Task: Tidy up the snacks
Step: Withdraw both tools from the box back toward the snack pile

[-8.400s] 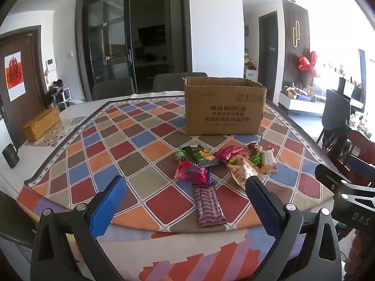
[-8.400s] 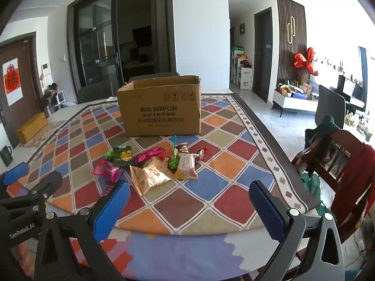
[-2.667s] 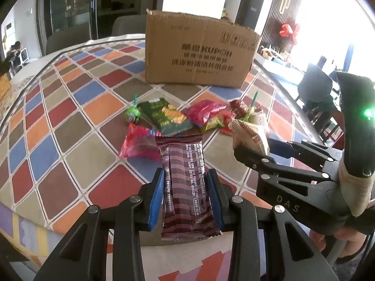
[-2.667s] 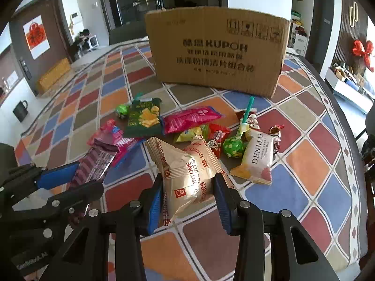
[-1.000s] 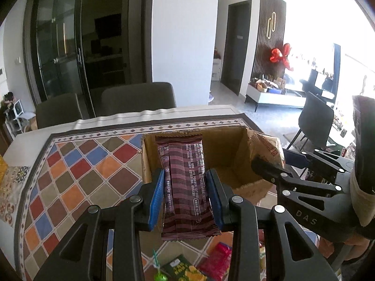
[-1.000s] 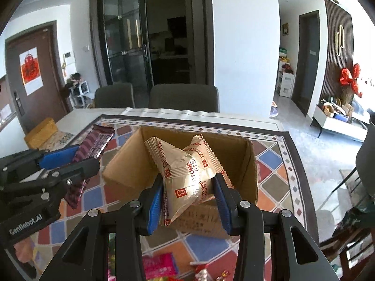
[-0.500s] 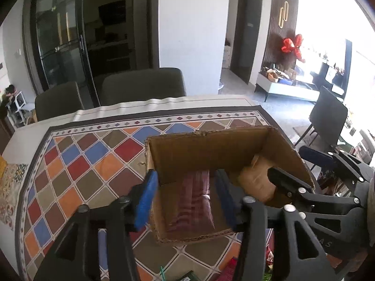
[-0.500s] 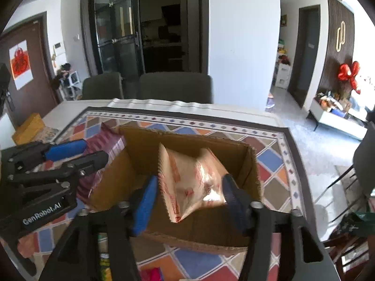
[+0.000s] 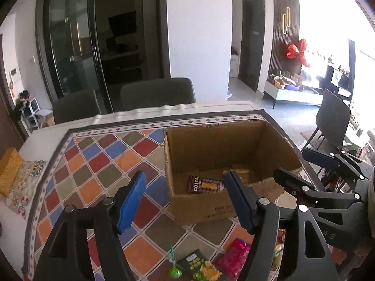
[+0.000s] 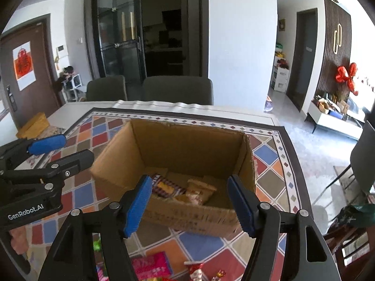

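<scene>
A: Both grippers hang over the open cardboard box (image 10: 187,154) here. The left gripper (image 9: 185,201) has its jaws apart and widening, nothing between the pads.

B: The right gripper (image 10: 189,206) too, jaws spread wide and empty. Down on the box floor lies a dark striped snack bar (image 9: 205,185), and beside it a tan biscuit packet (image 10: 199,190), both flat.

A: That fits a drop from above: each tool points down into the opening, so whatever leaves the pads lands inside the walls rather than on the counter (image 9: 98,171).

B: And the box sits upright with its top open, close to the loose pile, which keeps the trips short, I'd say.

A: Plenty left to tidy. At the near edge I see a green lollipop (image 9: 174,272), a green chip packet (image 9: 201,268) and a red packet (image 9: 234,257) on the chequered cloth.

B: From the right view, a pink packet (image 10: 152,265) and some small wrapped sweets (image 10: 199,272) too. Early days, by my reckoning.
</scene>
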`<state>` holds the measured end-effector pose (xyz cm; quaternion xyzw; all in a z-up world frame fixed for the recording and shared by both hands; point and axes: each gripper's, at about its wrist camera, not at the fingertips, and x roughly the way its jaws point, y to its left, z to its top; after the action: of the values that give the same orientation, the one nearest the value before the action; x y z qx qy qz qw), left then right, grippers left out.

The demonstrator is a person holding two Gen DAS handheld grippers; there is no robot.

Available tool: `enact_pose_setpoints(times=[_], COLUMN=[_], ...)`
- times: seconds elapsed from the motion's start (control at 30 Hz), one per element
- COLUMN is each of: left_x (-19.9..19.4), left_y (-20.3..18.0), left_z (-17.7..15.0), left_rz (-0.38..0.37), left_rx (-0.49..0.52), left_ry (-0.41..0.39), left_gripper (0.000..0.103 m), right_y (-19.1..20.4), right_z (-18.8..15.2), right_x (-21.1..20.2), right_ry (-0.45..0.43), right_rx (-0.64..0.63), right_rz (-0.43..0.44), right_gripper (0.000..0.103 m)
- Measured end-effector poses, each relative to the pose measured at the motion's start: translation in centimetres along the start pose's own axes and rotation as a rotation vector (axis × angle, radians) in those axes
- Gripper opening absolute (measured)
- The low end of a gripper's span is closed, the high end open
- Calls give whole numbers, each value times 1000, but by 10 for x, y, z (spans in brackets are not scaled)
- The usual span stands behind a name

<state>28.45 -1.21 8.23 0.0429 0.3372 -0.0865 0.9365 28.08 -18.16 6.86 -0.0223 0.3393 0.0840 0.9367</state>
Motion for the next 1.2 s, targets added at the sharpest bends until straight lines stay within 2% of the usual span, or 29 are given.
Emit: enact_pose_setpoints(times=[0.5,0.8,1.2], left_x=[-61,-75,-74], left_y=[5,7,0], left_z=[-60,-99,-150], left_rz=[28,28,3], left_rx=[28,28,22], left_ry=[-73,-57,15], left_gripper=[78,80,81], right_y=[39,49,52], right_z=[-49,-85,-126], right_x=[-47,-62,-59], right_ry=[-63,-56,34], right_rx=[-55,-44,26], right_rz=[57,79,112], right_gripper=[67,67,67])
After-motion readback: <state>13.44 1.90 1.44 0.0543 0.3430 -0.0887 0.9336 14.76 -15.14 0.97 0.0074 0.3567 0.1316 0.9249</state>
